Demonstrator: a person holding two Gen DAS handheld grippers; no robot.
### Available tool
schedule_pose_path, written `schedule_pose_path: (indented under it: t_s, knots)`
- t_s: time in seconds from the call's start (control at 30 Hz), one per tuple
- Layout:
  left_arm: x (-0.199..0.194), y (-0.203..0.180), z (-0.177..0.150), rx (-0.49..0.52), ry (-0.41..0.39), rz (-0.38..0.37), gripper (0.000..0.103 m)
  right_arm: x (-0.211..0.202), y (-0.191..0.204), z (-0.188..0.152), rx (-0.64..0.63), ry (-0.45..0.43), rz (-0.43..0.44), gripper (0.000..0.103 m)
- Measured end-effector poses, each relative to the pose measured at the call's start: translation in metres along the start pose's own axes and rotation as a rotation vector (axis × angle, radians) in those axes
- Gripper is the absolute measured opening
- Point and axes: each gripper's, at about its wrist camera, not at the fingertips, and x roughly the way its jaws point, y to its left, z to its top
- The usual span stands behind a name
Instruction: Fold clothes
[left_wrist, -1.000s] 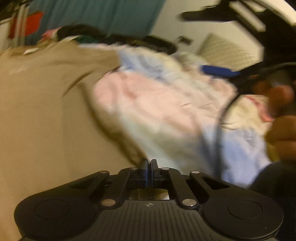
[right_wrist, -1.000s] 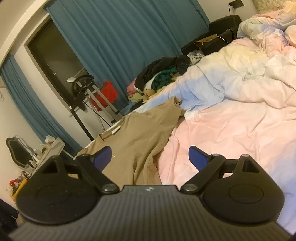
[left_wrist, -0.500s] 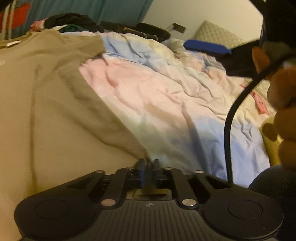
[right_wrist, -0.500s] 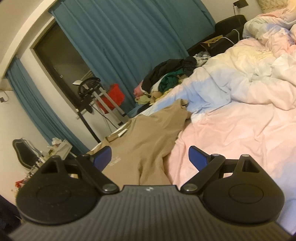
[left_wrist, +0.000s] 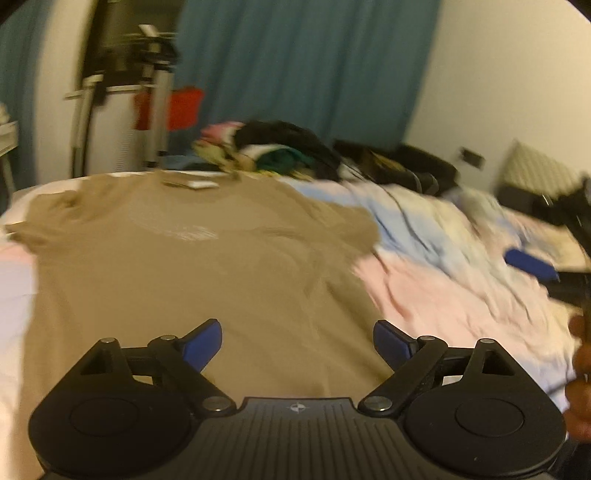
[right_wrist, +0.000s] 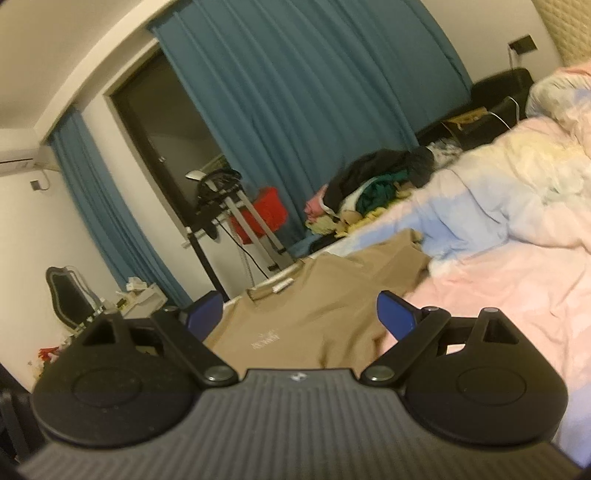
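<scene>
Teal curtains (left_wrist: 306, 66) hang behind a bed covered by a rumpled pink, blue and cream duvet (right_wrist: 517, 236), in a dim bedroom lit in warm tones. Spread flat across the near end of the bed lies a tan T-shirt (left_wrist: 192, 273), its collar and white neck label toward the far edge, pale lettering on the chest, both short sleeves extended to either side. Beyond the shirt, a heap of unfolded clothes (right_wrist: 373, 184) in black, green, pink and yellow sits at the bed's far side, next to the curtains. A metal stand with a red item (right_wrist: 266, 210) hanging on it stands by the wall. The left tongs (left_wrist: 297, 341) hover above the shirt's lower half; their blue-padded jaws have just been opening and now stand wide apart with nothing between them. The right tongs (right_wrist: 299, 315) are likewise spread wide and empty, held above the shirt's hem side with the chest lettering visible between the fingers. Part of the right tongs, a blue pad on black, appears blurred at the right edge of the left wrist view, above the duvet.
</scene>
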Motion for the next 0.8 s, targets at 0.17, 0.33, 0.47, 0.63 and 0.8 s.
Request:
schedule_pose_path:
  t_s: [0.17,0.33,0.47,0.63,0.8]
  knots:
    - [-0.028,0.011,0.023,-0.063,-0.052,0.052,0.092,-0.002,0.025,0.007,0.004,-0.063,-0.023,0.092]
    - [-0.05,0.004,0.036,-0.059,-0.105,0.097,0.096,0.02,0.045,0.027,0.032,-0.05,-0.073,0.092]
    - [-0.055,0.005,0.038,-0.136,-0.131,0.119,0.097,0.04,0.049,0.037,0.061,-0.053,-0.083,0.092]
    - [-0.051,0.013,0.023,-0.079,-0.183,0.174,0.099,0.064,0.033,0.025,0.009,-0.02,-0.109,0.092]
    - [-0.03,0.037,0.0,-0.064,-0.148,0.218,0.1,0.095,-0.004,-0.003,0.04,0.024,-0.09,0.092]
